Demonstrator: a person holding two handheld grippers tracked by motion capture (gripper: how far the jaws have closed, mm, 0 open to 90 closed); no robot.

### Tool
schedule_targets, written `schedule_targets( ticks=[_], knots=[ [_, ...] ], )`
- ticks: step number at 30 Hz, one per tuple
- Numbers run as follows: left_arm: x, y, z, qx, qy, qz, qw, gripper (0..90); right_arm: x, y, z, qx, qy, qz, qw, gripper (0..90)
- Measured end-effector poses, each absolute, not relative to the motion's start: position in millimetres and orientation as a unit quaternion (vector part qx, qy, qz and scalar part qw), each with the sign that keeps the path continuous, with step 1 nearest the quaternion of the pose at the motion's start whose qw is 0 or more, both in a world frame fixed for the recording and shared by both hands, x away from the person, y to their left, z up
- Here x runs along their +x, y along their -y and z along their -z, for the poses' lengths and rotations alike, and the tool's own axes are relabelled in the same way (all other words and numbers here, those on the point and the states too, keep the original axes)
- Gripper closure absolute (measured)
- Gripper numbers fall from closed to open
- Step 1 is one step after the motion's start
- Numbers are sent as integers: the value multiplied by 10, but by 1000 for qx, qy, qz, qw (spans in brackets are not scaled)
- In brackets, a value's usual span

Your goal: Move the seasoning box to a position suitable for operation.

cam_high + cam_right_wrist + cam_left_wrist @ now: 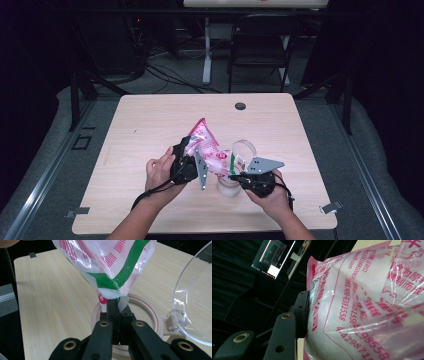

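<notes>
Both grippers clamp the bag (206,145): left (186,159) its body, right (115,305) its corner; tilt gently over the jar (146,312).

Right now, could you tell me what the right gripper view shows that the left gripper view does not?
Right gripper view alone: the bag's lower corner pinched between shut jaws, right gripper, above a round beige jar whose clear hinged lid stands open, on the wooden table.

Left gripper view alone: the bag's fuller middle, white contents behind pink print, one black pad pressed against its side, dark room behind.

Both: the pink-printed plastic bag.
</notes>
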State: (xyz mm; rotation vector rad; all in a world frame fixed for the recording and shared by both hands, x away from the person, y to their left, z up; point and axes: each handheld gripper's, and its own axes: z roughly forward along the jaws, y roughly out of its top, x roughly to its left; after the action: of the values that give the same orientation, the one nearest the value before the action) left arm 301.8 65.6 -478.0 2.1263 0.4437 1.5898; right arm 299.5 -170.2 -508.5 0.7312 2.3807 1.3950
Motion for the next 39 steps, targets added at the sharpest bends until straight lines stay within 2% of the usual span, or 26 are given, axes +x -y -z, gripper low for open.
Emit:
schedule_targets(
  ticks=[39],
  knots=[
    [3033, -620, 4790, 773, -156, -573, 222, 610, 2998, 1746, 5085, 257, -824, -482, 149, 900]
  ],
)
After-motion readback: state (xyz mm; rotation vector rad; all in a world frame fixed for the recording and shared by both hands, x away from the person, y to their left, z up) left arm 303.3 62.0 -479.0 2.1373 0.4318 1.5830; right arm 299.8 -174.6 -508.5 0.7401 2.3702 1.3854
